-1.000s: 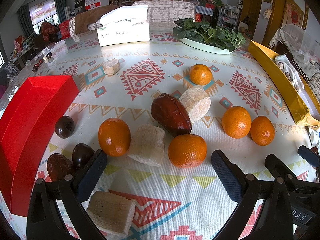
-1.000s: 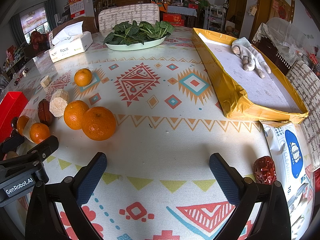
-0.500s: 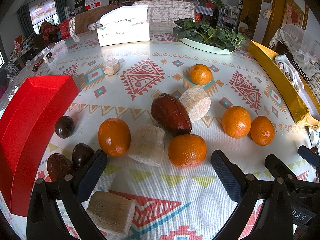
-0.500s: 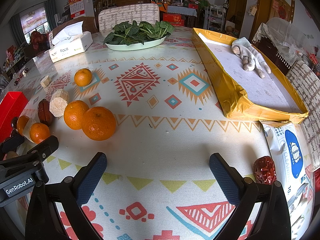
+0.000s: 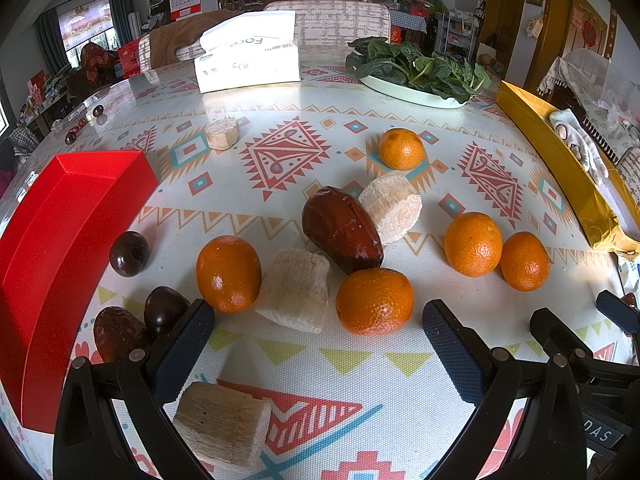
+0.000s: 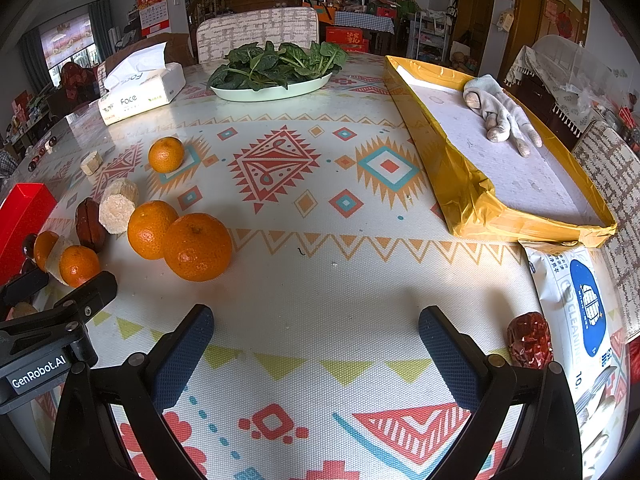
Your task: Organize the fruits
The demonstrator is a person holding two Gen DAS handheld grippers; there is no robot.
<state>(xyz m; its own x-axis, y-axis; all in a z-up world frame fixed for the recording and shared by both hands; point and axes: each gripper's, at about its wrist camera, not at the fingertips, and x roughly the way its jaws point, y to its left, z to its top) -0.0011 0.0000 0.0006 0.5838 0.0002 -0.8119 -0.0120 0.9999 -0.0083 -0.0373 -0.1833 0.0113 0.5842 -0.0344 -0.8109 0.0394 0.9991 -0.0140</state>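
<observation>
Here my left hand-held gripper (image 5: 316, 344) hangs released above the worktop (image 5: 360, 364), a cane piece (image 5: 222, 424) beneath it, oranges (image 5: 374, 301) just ahead, red tray (image 5: 60, 232) leftward. My right hand-held gripper (image 6: 316, 344) gapes, grasping nothing.

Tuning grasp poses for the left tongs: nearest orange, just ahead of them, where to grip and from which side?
Grip the nearest orange across its widest middle, coming straight forward and down with the open left tongs. It is round, so any diameter works, but the pale chunk sits close on its left and the big date touches behind; keep the left finger narrow there.
</observation>
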